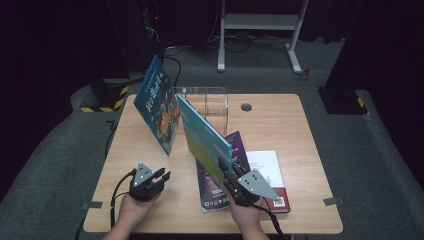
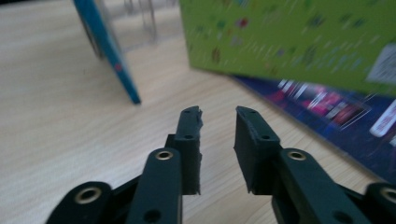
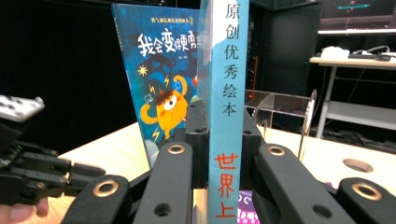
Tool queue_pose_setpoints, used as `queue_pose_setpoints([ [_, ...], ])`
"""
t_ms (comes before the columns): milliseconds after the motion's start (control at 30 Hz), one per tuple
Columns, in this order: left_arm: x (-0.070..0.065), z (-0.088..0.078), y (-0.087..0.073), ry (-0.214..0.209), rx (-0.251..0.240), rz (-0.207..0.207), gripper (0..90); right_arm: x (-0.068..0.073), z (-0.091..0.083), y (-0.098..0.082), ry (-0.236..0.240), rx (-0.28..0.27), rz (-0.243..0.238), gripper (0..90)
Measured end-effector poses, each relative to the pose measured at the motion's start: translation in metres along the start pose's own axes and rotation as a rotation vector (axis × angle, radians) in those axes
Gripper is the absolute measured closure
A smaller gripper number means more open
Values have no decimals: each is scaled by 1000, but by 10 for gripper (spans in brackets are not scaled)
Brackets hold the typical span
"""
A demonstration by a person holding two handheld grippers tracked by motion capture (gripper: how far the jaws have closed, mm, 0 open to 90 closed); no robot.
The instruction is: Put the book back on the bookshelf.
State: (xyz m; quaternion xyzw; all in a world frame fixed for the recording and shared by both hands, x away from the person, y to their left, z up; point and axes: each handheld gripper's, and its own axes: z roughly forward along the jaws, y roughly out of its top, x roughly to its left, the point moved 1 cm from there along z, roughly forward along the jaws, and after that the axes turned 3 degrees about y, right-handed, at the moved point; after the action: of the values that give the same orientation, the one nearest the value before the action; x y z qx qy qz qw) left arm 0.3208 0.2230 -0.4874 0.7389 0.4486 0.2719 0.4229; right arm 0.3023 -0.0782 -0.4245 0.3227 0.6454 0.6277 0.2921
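Note:
My right gripper (image 1: pixel 225 169) is shut on the near edge of a teal picture book (image 1: pixel 202 135) and holds it upright on its edge over the table. In the right gripper view the jaws (image 3: pixel 224 119) clamp the book's spine (image 3: pixel 229 70), which carries printed characters. Its green cover (image 2: pixel 289 42) faces the left gripper view. My left gripper (image 1: pixel 161 177) rests low at the front left of the table, and its jaws (image 2: pixel 218 116) stand open with nothing between them. A dark blue picture book (image 1: pixel 159 105) leans against a clear rack (image 1: pixel 212 102) behind it.
A purple book (image 1: pixel 216 185) lies flat under the held one, beside a white and red book (image 1: pixel 270 172) at the front right. The table (image 1: pixel 140 210) has a cable hole (image 1: pixel 246 106) near its far edge. A white desk frame (image 1: pixel 260 22) stands on the floor beyond.

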Motion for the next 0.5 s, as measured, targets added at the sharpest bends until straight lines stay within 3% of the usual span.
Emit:
queue_pose_setpoints([
  [133, -19, -14, 11, -15, -99, 17, 603, 5, -6, -6, -24, 7, 12, 807],
  [167, -19, -14, 11, -15, -99, 17, 584, 5, -6, -6, -24, 7, 12, 807],
  [300, -36, -27, 24, -30, -176, 22, 524, 8, -12, -11, -38, 17, 18, 806],
  [333, -45, -31, 29, -54, -196, 16, 493, 9, -13, -13, -42, 19, 19, 805],
  [500, -58, -36, 37, -95, -204, 16, 440, 13, -15, -16, -51, 10, 15, 804],
])
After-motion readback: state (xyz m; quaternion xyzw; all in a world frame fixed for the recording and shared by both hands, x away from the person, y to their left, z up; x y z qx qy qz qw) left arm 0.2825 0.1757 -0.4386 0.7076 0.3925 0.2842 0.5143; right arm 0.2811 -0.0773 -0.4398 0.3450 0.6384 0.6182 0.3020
